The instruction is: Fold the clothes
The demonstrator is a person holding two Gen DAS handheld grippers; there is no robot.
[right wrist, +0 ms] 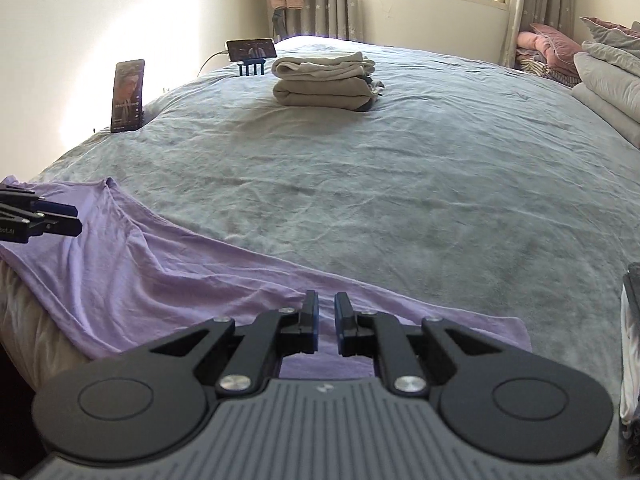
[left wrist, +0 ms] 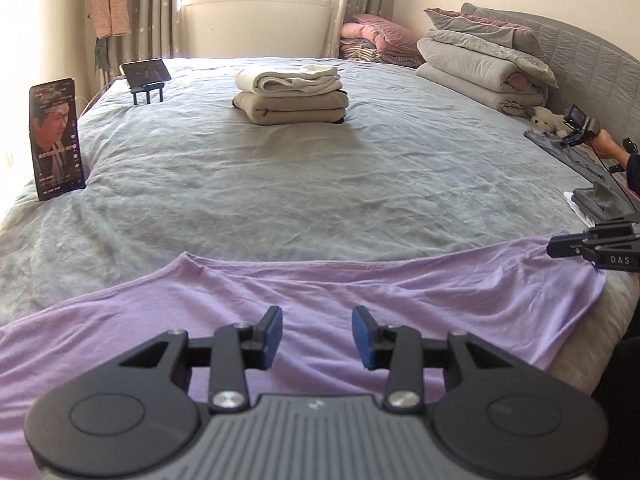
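A lilac cloth lies spread flat along the near edge of the bed, its near side hanging over that edge; the left gripper hangs over the cloth's left part, jaws apart with nothing between them; the right gripper is over the cloth's right end, jaws nearly together with a narrow gap, gripping nothing. Far on the grey bed sits a stack of folded cream and beige cloths; a phone stands upright at the left edge; another phone rests on a stand at the far left; grey quilts are piled far right.
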